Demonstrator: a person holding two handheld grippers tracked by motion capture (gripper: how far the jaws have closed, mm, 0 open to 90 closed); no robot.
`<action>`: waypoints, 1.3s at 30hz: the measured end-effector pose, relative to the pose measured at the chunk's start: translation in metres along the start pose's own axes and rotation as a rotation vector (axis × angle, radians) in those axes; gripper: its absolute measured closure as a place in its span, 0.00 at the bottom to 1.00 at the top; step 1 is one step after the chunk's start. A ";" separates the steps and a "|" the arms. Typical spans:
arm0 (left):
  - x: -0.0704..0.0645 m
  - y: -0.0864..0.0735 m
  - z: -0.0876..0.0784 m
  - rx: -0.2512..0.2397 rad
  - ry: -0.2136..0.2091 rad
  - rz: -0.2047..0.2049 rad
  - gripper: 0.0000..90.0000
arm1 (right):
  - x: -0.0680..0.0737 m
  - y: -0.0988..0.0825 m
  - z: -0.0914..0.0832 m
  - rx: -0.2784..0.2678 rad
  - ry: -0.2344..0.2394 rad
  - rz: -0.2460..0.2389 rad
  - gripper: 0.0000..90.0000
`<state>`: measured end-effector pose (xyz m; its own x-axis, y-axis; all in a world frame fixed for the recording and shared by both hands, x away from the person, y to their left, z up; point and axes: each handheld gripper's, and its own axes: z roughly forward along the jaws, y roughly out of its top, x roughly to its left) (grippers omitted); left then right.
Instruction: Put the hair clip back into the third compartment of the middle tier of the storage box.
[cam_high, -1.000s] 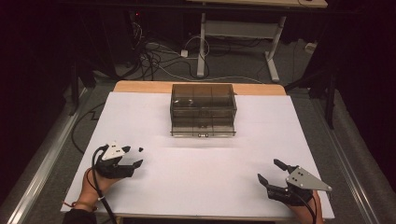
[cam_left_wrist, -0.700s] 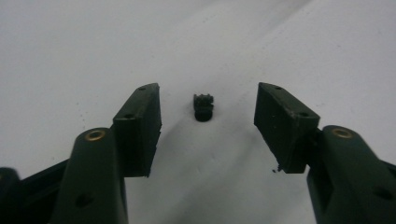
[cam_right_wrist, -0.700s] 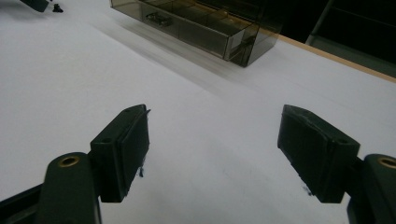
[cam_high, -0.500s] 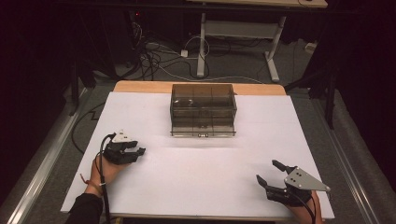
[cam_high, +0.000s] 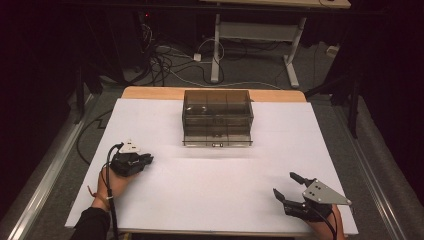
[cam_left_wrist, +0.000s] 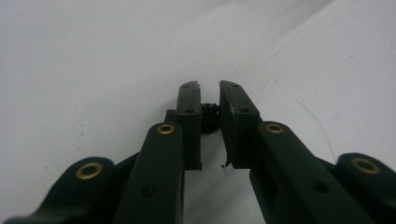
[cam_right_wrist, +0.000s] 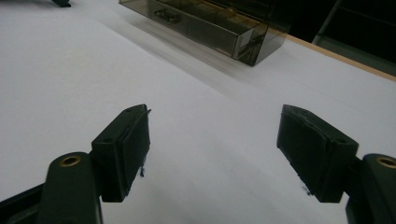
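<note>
A smoky see-through organiser box with small compartments stands at the far middle of the white table; in the right gripper view the box is far off at the top. My left gripper rests low on the table's left side, pointing right. Its jaws are nearly together, pinching a small black ridged part. At the near right, my right gripper points left and forward. It is open with only bare table between its pads.
The box's lowest tray sticks out a little toward me. A wooden strip edges the table's far side. Behind it are a desk frame and cables on the floor.
My left gripper has moved forward, away from the near edge, and has turned to point right. The right gripper has hardly shifted.
</note>
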<state>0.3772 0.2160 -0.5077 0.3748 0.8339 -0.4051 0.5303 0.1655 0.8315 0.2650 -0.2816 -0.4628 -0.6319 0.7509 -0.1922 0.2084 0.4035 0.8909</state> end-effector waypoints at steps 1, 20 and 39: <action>0.000 0.000 -0.001 -0.005 -0.001 -0.003 0.85 | 0.000 0.000 0.000 -0.001 0.000 0.004 0.28; -0.026 -0.006 -0.019 -0.112 -0.056 0.049 0.85 | -0.002 0.000 -0.004 -0.013 -0.007 0.000 0.28; -0.050 -0.001 -0.015 -0.128 -0.122 0.061 0.85 | -0.001 -0.001 -0.002 -0.006 -0.015 -0.004 0.28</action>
<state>0.3462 0.1817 -0.4824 0.4965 0.7760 -0.3890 0.4059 0.1886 0.8942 0.2642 -0.2835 -0.4624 -0.6218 0.7568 -0.2017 0.2012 0.4033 0.8927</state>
